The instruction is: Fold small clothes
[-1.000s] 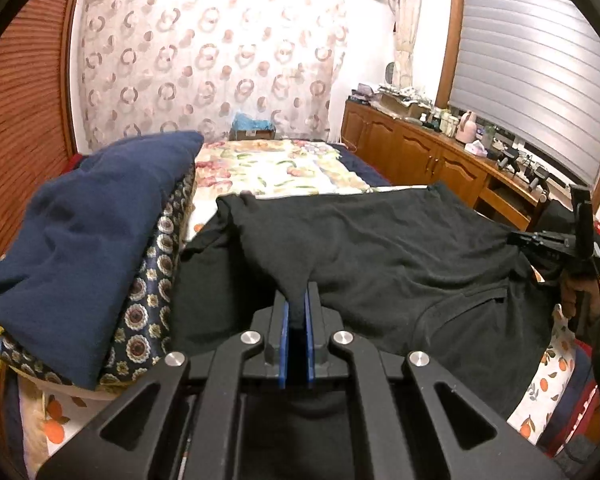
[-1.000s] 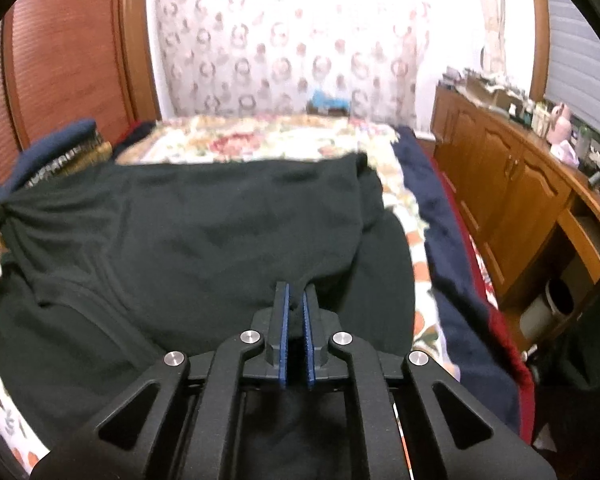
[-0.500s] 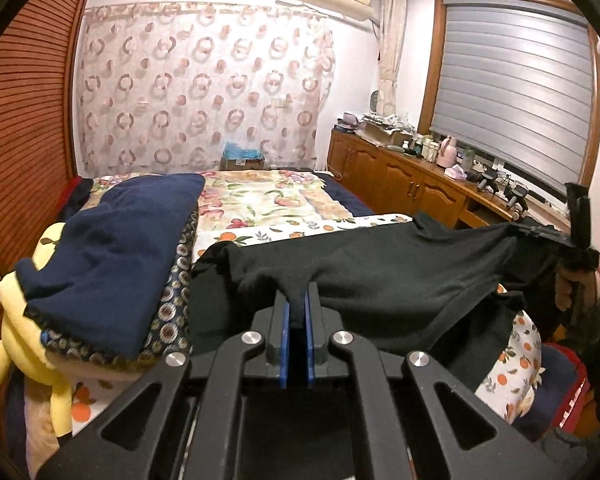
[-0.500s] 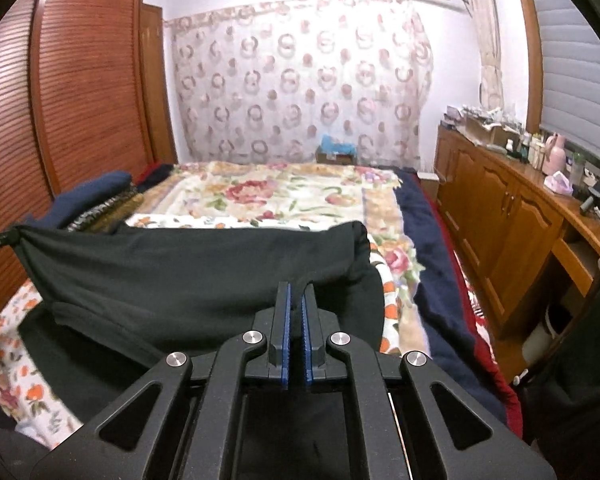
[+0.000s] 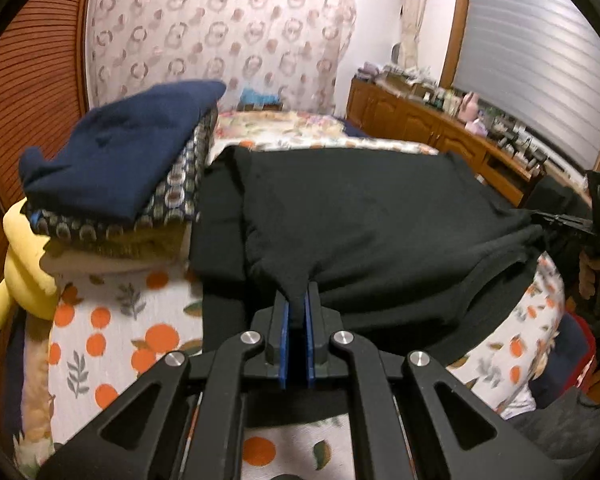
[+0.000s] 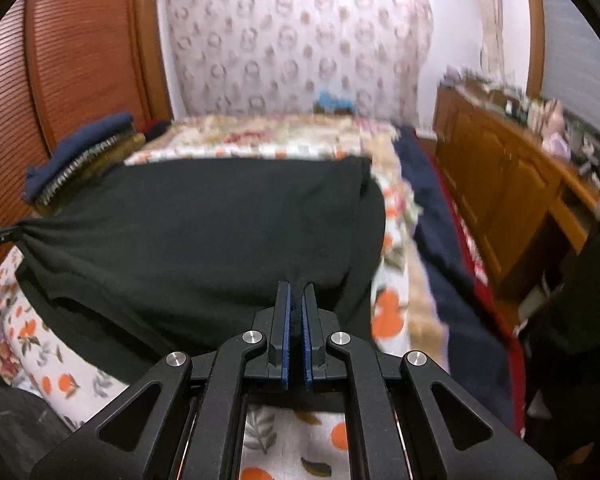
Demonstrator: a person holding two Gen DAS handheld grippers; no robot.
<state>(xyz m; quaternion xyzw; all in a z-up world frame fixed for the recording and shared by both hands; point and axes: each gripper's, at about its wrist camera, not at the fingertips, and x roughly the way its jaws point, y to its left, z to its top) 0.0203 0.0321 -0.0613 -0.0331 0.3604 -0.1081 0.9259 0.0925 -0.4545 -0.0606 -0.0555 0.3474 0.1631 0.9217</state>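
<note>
Fabric of a black garment (image 5: 364, 216) lay spread across the near end of the bed (image 5: 112, 344), over a white sheet printed with oranges. The left gripper (image 5: 296, 308) was clamped on a bunched corner of the black garment at its near left edge, the blue pads pressed against a pinch of cloth. The right gripper (image 6: 296, 292) pinched the matching corner on the garment's right side, its pads likewise closed on a small tuft of fabric. Between the two held corners the upper layer was stretched fairly taut, with a lower layer of the same garment showing beneath it along the near edge. In the left wrist view the right gripper appeared at the far right, gripping its corner. Just beside the garment on the left sat a stack of folded clothes (image 5: 124, 168) topped by a navy piece, and a yellow plush toy (image 5: 20, 264) leaned at the bed's left edge. A wooden cabinet (image 6: 508, 184) ran along the right wall.
</note>
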